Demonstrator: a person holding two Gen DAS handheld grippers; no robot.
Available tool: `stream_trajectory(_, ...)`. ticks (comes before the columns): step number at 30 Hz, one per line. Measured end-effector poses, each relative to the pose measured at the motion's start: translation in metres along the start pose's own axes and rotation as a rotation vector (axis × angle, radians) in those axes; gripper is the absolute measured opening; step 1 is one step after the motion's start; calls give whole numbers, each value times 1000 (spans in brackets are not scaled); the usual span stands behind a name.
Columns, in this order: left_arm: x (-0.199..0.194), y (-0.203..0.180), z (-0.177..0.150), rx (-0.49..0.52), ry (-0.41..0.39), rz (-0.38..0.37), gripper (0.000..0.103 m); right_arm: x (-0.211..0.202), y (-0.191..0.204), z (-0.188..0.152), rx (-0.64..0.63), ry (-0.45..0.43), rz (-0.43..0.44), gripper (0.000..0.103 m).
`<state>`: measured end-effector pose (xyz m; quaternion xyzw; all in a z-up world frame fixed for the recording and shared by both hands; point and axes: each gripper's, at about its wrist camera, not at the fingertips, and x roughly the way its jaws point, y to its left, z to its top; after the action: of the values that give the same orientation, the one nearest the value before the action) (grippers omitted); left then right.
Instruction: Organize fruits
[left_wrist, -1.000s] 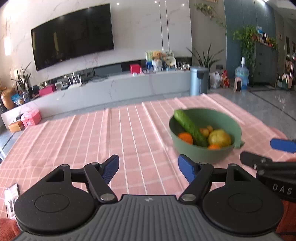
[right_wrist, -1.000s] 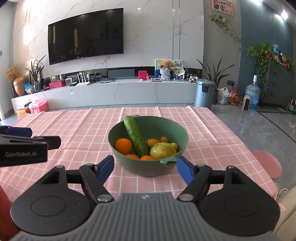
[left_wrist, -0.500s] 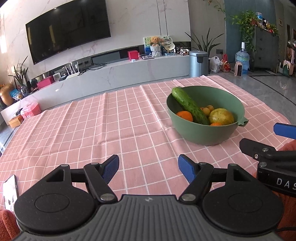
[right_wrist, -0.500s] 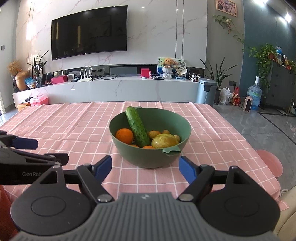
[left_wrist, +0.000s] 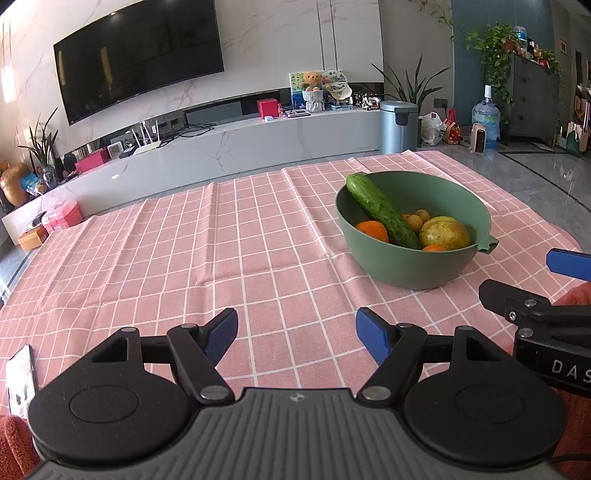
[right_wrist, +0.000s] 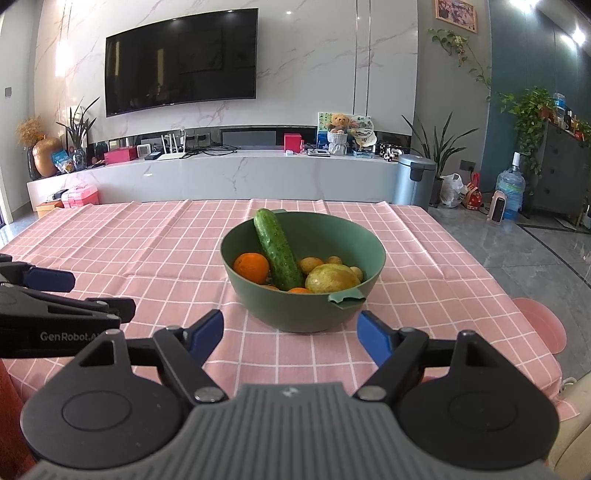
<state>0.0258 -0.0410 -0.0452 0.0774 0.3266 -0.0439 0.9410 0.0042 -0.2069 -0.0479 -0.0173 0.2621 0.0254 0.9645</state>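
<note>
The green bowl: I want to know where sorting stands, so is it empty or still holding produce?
Holding produce. In the green bowl lie a cucumber, an orange and a yellow-green fruit.

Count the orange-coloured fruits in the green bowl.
3 visible. One whole orange lies left of the cucumber; two orange slivers show at the near wall of the bowl, one beside the yellow-green fruit, one under the cucumber. More may be buried.

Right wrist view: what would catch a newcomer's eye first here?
The green bowl in the middle of the pink checked cloth, with a cucumber leaning on its far rim and an orange to the cucumber's left. Nearer the camera, the right gripper faces the bowl, jaws open and empty. On the wall behind hangs a large dark TV.
</note>
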Motion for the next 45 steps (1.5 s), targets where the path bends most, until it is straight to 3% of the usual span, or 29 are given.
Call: stream_trajectory(45,-2,4,2,-24,17,3,86,6,1,-3,1,10,5,76)
